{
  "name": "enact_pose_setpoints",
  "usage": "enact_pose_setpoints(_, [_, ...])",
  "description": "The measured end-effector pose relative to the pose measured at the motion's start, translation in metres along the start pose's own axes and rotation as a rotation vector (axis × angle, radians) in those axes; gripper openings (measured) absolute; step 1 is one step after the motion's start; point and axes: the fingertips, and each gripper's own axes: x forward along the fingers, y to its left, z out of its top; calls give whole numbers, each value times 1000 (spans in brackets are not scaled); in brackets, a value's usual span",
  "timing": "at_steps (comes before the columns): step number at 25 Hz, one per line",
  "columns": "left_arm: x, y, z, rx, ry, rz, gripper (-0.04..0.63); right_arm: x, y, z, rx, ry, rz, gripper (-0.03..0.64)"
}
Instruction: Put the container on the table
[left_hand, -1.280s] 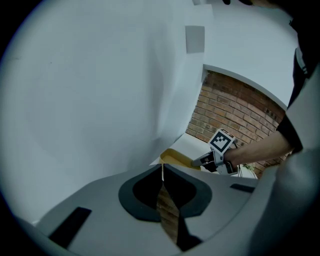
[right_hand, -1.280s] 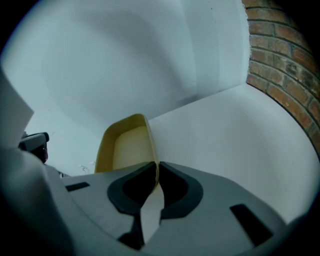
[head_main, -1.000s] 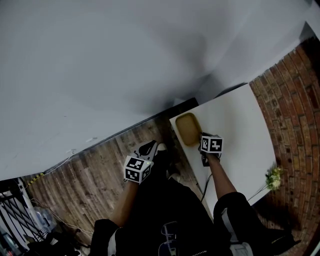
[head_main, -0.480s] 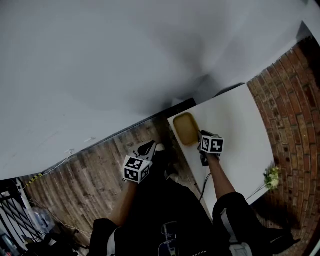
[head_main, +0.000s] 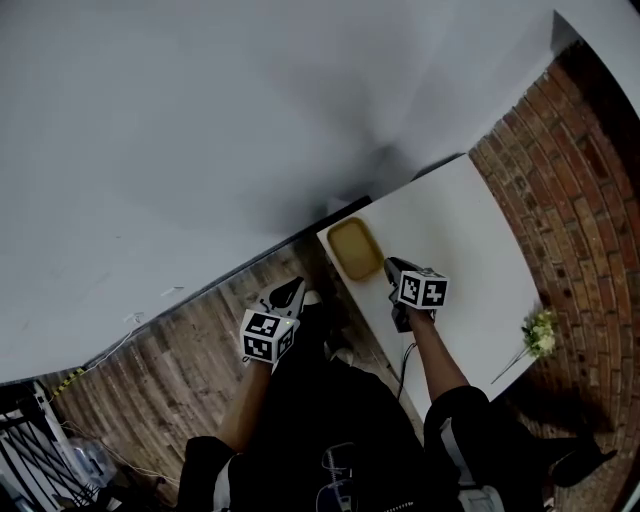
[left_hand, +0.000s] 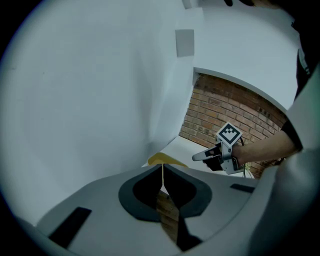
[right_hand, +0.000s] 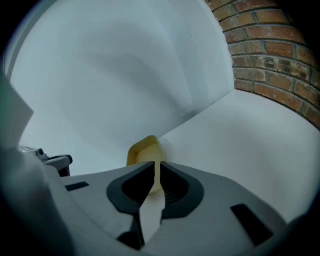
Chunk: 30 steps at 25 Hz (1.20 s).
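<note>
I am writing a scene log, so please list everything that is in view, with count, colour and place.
container: one, yellow, on the table's corner near the wall
table: one, white, at right
flowers: one bunch, pale, at the table's edge by the bricks
bricks: red-brown, beyond the table
floor: brown wood, beside the table
wall: white, across the top
left gripper: one, over the floor, shut, empty
right gripper: one, over the table next to the container, shut, empty

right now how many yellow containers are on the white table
1. The shallow yellow rectangular container sits on the white table near its corner, ahead of the right gripper.
</note>
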Motion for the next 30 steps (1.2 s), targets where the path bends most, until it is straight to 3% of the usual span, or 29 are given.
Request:
enact_pose_setpoints(7, [-11, -34, 3, 50, -40, -17, 20, -63, 7, -9, -31, -130, -6, 23])
enact_pose_setpoints(19, [-44, -97, 1, 106, -148, -11, 18, -193, 20, -23, -174, -448, -152, 23])
enact_pose_setpoints(23, [-48, -110, -1, 129, -155, -17, 18, -213, 24, -40, -198, -477, -187, 23])
enact_pose_setpoints(30, [-53, -125, -7, 151, -155, -32, 18, -215, 24, -70, -238, -426, -190, 23])
